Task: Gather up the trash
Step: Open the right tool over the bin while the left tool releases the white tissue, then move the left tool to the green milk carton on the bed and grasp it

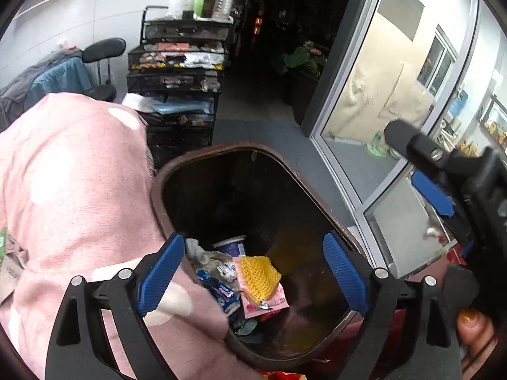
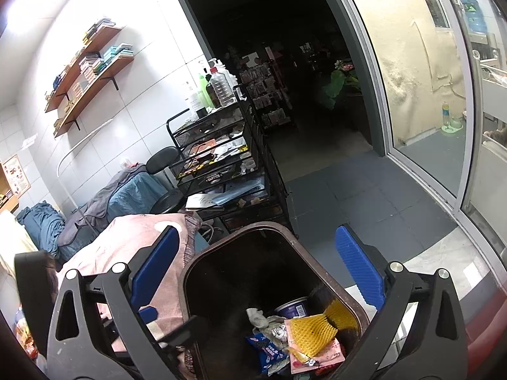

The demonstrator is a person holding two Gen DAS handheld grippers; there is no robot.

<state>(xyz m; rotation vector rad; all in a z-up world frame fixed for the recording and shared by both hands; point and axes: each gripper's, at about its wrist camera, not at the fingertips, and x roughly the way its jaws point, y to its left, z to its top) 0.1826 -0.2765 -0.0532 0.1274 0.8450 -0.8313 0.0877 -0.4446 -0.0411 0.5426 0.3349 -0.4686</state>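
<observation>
White tiled walls close off this room on one side, a dark open doorway (image 2: pixel 272 63) sits straight ahead, and a glass sliding door (image 2: pixel 421 95) runs along the right over grey floor tiles (image 2: pixel 364 196). Against the wall I see two wooden shelves (image 2: pixel 92 72) stacked with books, and beside the doorway a black mesh drawer cart (image 2: pixel 228 158) with bottles standing on its top.

Right below both my tools stands the brown trash bin (image 1: pixel 221 158), its mouth open towards me. At its bottom lies the trash: a yellow foam net (image 1: pixel 258 275) on top of a pink wrapper (image 1: pixel 269 300), a blue snack packet (image 1: pixel 221 291) to the left of it, crumpled whitish paper (image 1: pixel 202 253) and a white cup with a dark blue band (image 1: pixel 231 243) behind. All of it rests inside the bin, none of it in a tool.

My left tool (image 1: pixel 253 272) hangs over the bin mouth with its blue pads spread wide and nothing between them; the pads touch no trash. My right tool (image 2: pixel 256 272) is also spread wide over the bin, empty, its pads framing the rim. From the left wrist view, it sits off to the right of the bin.

Pink fabric with pale spots (image 1: pixel 69 190) bulges against the bin's left rim. A fingertip with an orange-painted nail (image 1: pixel 472 323) shows at the lower right edge.
</observation>
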